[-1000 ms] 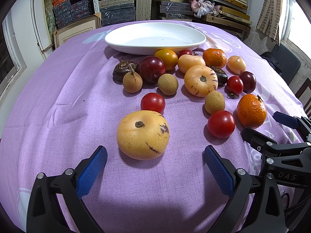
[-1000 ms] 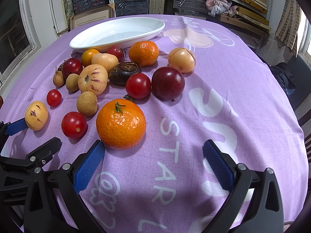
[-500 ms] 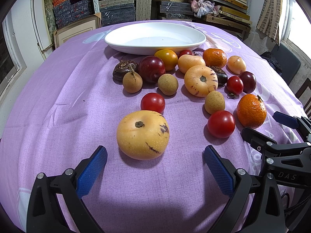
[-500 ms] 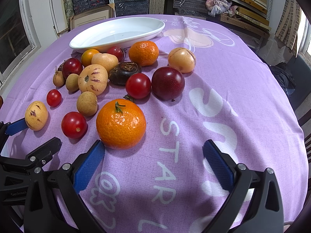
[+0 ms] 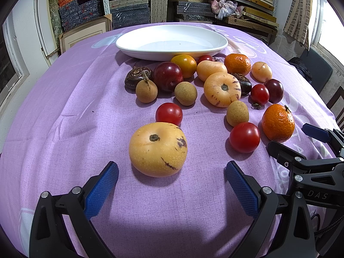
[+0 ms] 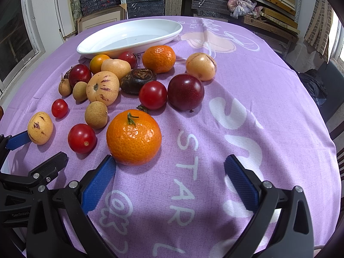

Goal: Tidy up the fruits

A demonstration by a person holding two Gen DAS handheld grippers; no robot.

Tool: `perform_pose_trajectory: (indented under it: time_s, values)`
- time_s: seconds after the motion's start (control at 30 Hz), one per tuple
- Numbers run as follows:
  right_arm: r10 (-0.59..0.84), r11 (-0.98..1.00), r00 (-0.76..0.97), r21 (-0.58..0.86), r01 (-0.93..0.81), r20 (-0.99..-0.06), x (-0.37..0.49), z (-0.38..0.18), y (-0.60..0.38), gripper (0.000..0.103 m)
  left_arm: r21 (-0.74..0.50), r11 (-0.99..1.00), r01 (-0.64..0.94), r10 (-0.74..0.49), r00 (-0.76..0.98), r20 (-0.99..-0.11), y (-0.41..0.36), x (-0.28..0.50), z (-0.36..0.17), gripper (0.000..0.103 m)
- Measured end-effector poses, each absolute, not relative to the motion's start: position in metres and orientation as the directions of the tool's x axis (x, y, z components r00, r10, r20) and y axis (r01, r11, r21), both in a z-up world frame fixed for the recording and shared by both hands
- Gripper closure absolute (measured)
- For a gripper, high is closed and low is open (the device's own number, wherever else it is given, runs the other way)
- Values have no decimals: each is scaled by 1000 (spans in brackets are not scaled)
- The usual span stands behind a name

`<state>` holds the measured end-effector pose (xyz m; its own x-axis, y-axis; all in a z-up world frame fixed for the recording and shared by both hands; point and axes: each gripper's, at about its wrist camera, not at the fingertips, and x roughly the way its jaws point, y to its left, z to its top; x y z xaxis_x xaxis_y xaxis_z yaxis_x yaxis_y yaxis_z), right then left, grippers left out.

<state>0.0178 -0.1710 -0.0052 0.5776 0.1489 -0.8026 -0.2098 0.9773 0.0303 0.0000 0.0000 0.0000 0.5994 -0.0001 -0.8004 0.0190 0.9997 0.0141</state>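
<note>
Left gripper [image 5: 172, 185] low over the cloth [image 5: 64, 129], jaws wide and holding nothing, aimed at the big yellow melon [image 5: 158, 149] just ahead between the blue pads [image 5: 101, 190]. Right gripper [image 6: 169, 182] likewise low, jaws wide, nothing held; near mandarin [image 6: 133, 137] just ahead, close by its left pad [image 6: 97, 183]. Each gripper partly seen at the edge of the other's view.

Loose on the cloth, near side of the white dish [image 5: 172, 40]: three pale purple-streaked melons, two mandarins, two dark plums [image 6: 186, 91], three brown longans [image 6: 96, 114], two dark water chestnuts [image 6: 137, 80], four red tomatoes [image 5: 244, 137], one orange tomato [image 5: 183, 65], one plain yellow fruit [image 5: 211, 70]. Fruit in a loose cluster, several touching.

Far tomato by the dish half hidden behind the yellow fruit. Left chestnut [image 5: 137, 76] mostly covered in the right view by a plum. Dish interior seems bare; a tiny speck in it, too small to tell. Shelves [image 5: 193, 0] behind cut off at the top.
</note>
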Motion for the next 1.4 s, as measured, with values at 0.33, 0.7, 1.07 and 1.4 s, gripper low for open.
perform_pose_trajectory:
  time_s: [0.33, 0.7, 1.07, 1.4]
  values:
    - [149, 977, 577, 30, -210, -803, 18, -5, -171, 4, 14, 1000, 19, 0, 599, -800, 0, 0, 0, 3]
    - [149, 977, 578, 30, -210, -803, 18, -5, -171, 4, 14, 1000, 19, 0, 599, -800, 0, 0, 0, 3]
    - [149, 977, 578, 30, -210, -803, 18, -5, -171, 4, 14, 1000, 19, 0, 599, -800, 0, 0, 0, 3]
    - [149, 977, 578, 31, -210, -803, 18, -5, -171, 4, 22, 1000, 11, 11, 599, -801, -1, -1, 0, 3]
